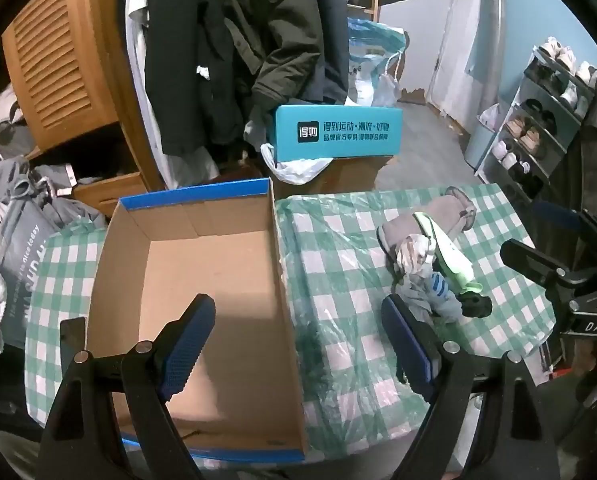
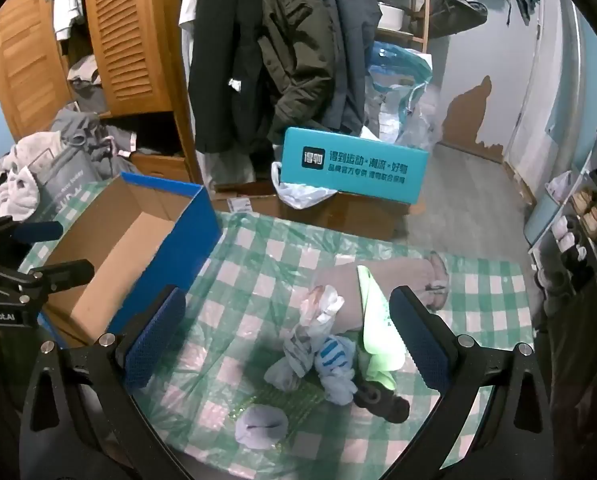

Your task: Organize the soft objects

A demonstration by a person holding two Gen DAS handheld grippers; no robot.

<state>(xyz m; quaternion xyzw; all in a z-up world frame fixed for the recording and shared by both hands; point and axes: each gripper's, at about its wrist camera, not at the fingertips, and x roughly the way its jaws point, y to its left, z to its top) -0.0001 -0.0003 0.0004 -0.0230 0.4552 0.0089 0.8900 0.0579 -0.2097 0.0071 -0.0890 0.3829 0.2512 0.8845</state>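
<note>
A small heap of socks lies on the green-checked tablecloth: a long grey-beige one, a bright green one, patterned white ones, a blue-striped one, a dark one and a rolled lilac one. My right gripper hangs open just above the heap. An empty cardboard box with blue rims sits at the left. My left gripper is open over the box's right wall, with the sock heap to its right.
A teal shoebox on a brown carton stands behind the table. Coats hang at the back, beside a wooden louvred wardrobe stuffed with clothes. A shoe rack stands at the right. The right gripper's body shows in the left wrist view.
</note>
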